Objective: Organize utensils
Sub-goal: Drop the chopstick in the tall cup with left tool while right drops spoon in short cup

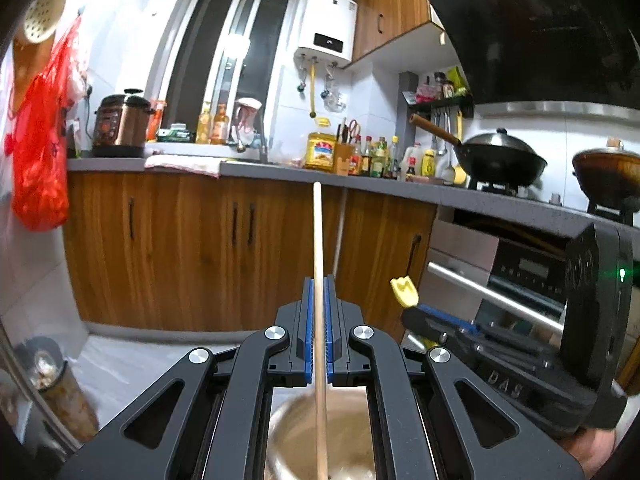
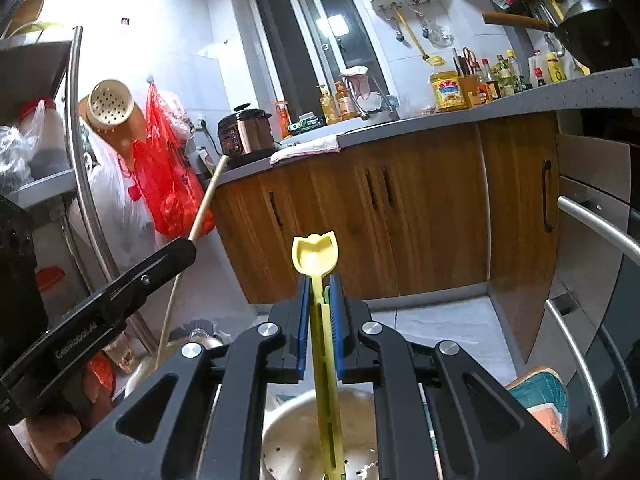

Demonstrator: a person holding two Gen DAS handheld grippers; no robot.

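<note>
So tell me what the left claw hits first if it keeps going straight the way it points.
Probably the wooden cabinet doors under the counter. The left claw, shut on a wooden stick, points at them over open floor; the stick's tip would touch first. Depth is uncertain.

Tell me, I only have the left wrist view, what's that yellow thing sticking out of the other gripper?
Observer: It's a yellow spoon, bowl end forward, clamped between the right gripper's blue pads.
Operator: How long is its handle?
Observer: Long: it runs back between the jaws and down over a metal bowl below.
Operator: Does my wooden stick poke out behind the left gripper too?
Observer: Yes. In the right wrist view the wooden stick passes through the left gripper and continues down toward a metal pot rim.
</note>
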